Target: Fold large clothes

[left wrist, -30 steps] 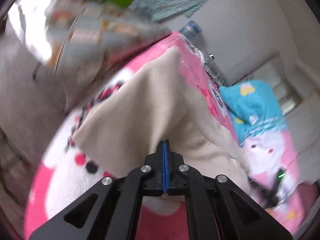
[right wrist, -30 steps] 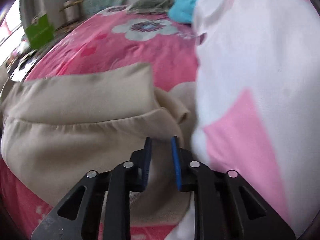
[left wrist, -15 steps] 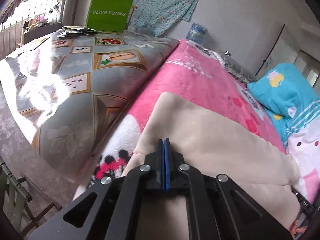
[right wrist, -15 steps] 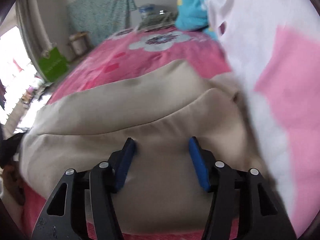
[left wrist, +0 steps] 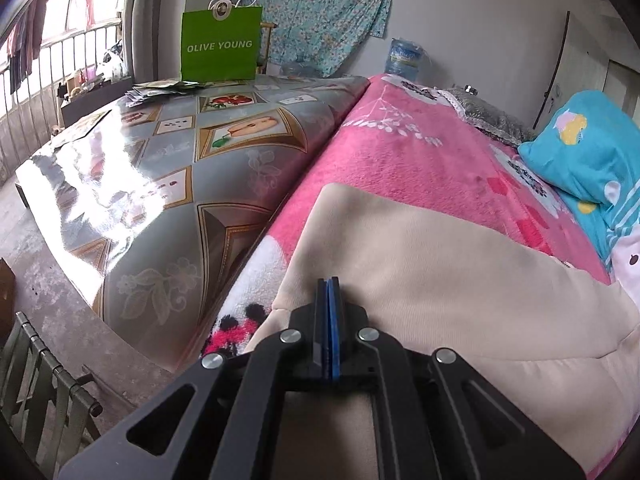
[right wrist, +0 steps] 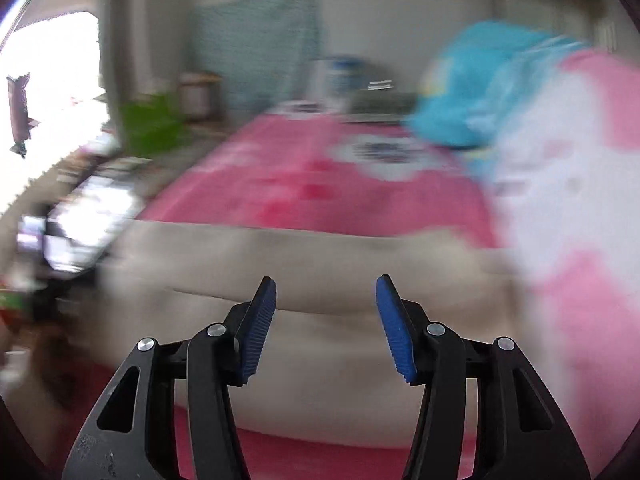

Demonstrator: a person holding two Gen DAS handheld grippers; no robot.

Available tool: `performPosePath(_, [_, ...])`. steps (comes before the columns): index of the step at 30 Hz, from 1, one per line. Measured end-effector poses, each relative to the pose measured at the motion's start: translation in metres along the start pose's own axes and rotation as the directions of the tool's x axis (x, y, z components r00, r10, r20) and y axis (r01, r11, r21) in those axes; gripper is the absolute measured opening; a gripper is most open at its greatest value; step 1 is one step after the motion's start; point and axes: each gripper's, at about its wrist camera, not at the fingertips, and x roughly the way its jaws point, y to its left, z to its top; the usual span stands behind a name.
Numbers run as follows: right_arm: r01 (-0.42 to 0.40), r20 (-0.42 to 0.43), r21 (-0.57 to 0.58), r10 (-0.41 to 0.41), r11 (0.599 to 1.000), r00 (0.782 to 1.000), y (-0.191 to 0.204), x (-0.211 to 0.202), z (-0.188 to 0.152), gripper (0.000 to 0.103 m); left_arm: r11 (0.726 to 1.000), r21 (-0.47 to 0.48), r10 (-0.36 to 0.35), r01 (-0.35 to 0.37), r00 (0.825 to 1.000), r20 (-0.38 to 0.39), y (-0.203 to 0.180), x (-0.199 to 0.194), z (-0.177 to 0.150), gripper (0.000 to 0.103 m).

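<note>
A: Start at the left. What does the left wrist view give?

B: To the left of the left gripper (left wrist: 328,292) a table (left wrist: 168,168) under a glossy patterned cover butts against the bed. At the table's far end stands a green bag (left wrist: 220,46), with a railed window (left wrist: 60,52) further left. None of that is sharp in the other view.

A: And the gripper itself?

B: Its blue pads are pressed flat together. The tips sit low against the beige garment (left wrist: 432,280), near its left edge, but I cannot tell whether any cloth is pinched between them.

A: Where does the garment lie?

B: On the pink blanket (left wrist: 400,152), spreading ahead and to the right of the left gripper, folded over itself with a seam running off to the right. Beyond it, far right, is a blue pillow (left wrist: 576,148).

A: Now the right wrist view.

B: Blurred by motion. The right gripper (right wrist: 326,304) is open; its jaws have just been narrowing a little after spreading, with nothing between the pads. The garment (right wrist: 320,252) lies below and ahead of it, reaching across to both sides.

A: Anything only this view shows?

B: The garment's right end, which meets a white and pink quilt (right wrist: 572,200) to the gripper's right. The pillow (right wrist: 480,88) sits behind that.
</note>
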Motion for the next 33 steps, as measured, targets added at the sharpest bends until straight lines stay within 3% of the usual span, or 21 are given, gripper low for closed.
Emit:
performPosePath(3, [0.09, -0.084, 0.083, -0.083, 0.992, 0.993, -0.024, 0.027, -0.011, 0.052, 1.0, 0.007, 0.012, -0.012, 1.0, 0.001, -0.001, -0.001, 0.0, 0.003])
performPosePath(5, [0.069, -0.109, 0.271, -0.041, 0.96, 0.993, -0.078, 0.031, -0.033, 0.05, 1.0, -0.005, -0.002, 0.002, 1.0, -0.005, 0.002, -0.001, 0.001, 0.003])
performPosePath(7, [0.107, -0.101, 0.345, -0.076, 0.933, 0.992, -0.11, 0.015, -0.042, 0.002, 1.0, -0.011, -0.011, 0.011, 1.0, -0.006, 0.003, -0.002, 0.001, 0.003])
performPosePath(9, [0.224, -0.128, 0.376, -0.189, 0.899, 0.974, -0.134, 0.0, -0.046, 0.0, 1.0, -0.004, -0.004, 0.004, 1.0, -0.004, 0.003, -0.002, 0.001, 0.003])
performPosePath(11, [0.224, -0.14, 0.382, -0.184, 0.897, 0.973, -0.152, -0.007, -0.048, 0.0, 1.0, -0.002, -0.002, 0.002, 1.0, -0.003, 0.003, -0.003, 0.001, 0.003])
performPosePath(14, [0.325, -0.169, 0.249, -0.289, 0.913, 0.942, -0.13, 0.002, -0.043, 0.0, 0.999, 0.014, 0.037, -0.037, 0.999, -0.016, -0.002, -0.005, 0.005, 0.003])
performPosePath(16, [0.363, -0.171, 0.194, -0.332, 0.911, 0.927, -0.121, 0.01, -0.044, 0.0, 0.997, 0.003, 0.073, -0.073, 0.997, 0.011, -0.017, -0.03, 0.01, 0.001])
performPosePath(18, [0.349, -0.154, 0.189, -0.323, 0.918, 0.934, -0.121, 0.011, -0.048, 0.001, 0.989, -0.024, -0.141, 0.144, 0.986, 0.088, -0.04, -0.069, 0.01, 0.001])
performPosePath(19, [0.331, -0.15, 0.208, -0.304, 0.92, 0.941, -0.124, 0.011, -0.049, 0.001, 0.944, -0.025, -0.326, 0.329, 0.941, 0.092, -0.058, -0.083, 0.006, 0.001])
performPosePath(20, [0.312, -0.15, 0.228, -0.283, 0.922, 0.947, -0.128, 0.012, -0.049, 0.001, 0.882, -0.044, -0.467, 0.469, 0.883, 0.057, -0.07, -0.083, 0.002, 0.002])
performPosePath(22, [0.312, -0.148, 0.225, -0.284, 0.923, 0.947, -0.129, 0.01, -0.049, 0.001, 0.669, -0.173, -0.741, 0.723, 0.668, -0.071, -0.098, -0.062, -0.016, 0.002])
performPosePath(23, [0.318, -0.146, 0.218, -0.291, 0.923, 0.945, -0.128, 0.01, -0.049, 0.001, 0.583, -0.245, -0.811, 0.774, 0.571, -0.128, -0.108, -0.046, -0.028, 0.002])
performPosePath(24, [0.317, -0.145, 0.218, -0.291, 0.923, 0.946, -0.128, 0.009, -0.049, 0.001, 0.548, -0.309, -0.836, 0.778, 0.519, -0.178, -0.112, -0.029, -0.04, 0.002])
performPosePath(25, [0.311, -0.143, 0.22, -0.285, 0.924, 0.948, -0.129, 0.007, -0.05, 0.001, 0.562, -0.341, -0.827, 0.754, 0.523, -0.207, -0.111, -0.017, -0.05, 0.002])
performPosePath(26, [0.308, -0.141, 0.218, -0.282, 0.926, 0.949, -0.128, 0.006, -0.05, 0.001, 0.582, -0.381, -0.811, 0.718, 0.546, -0.21, -0.099, -0.001, -0.062, 0.003])
performPosePath(27, [0.306, -0.141, 0.214, -0.281, 0.928, 0.949, -0.126, 0.004, -0.051, 0.001, 0.57, -0.433, -0.812, 0.699, 0.561, -0.163, -0.078, 0.006, -0.068, 0.003])
performPosePath(28, [0.304, -0.14, 0.208, -0.28, 0.93, 0.95, -0.126, 0.0, -0.053, 0.001, 0.601, -0.454, -0.768, 0.657, 0.633, -0.1, -0.052, 0.002, -0.07, 0.003])
performPosePath(29, [0.295, -0.138, 0.207, -0.27, 0.933, 0.953, -0.126, 0.0, -0.054, 0.001, 0.609, -0.463, -0.748, 0.644, 0.66, -0.067, -0.037, -0.001, -0.07, 0.003])
performPosePath(31, [0.289, -0.136, 0.206, -0.265, 0.935, 0.955, -0.127, -0.001, -0.054, 0.001, 0.673, -0.442, -0.662, 0.593, 0.749, -0.002, -0.009, -0.016, -0.069, 0.004])
performPosePath(32, [0.284, -0.134, 0.206, -0.261, 0.936, 0.956, -0.127, -0.002, -0.055, 0.001, 0.793, -0.389, -0.505, 0.469, 0.863, 0.011, -0.001, -0.03, -0.066, 0.004])
performPosePath(33, [0.285, -0.132, 0.204, -0.262, 0.937, 0.956, -0.127, -0.002, -0.055, 0.001, 0.803, -0.38, -0.488, 0.458, 0.873, 0.021, 0.001, -0.032, -0.064, 0.004])
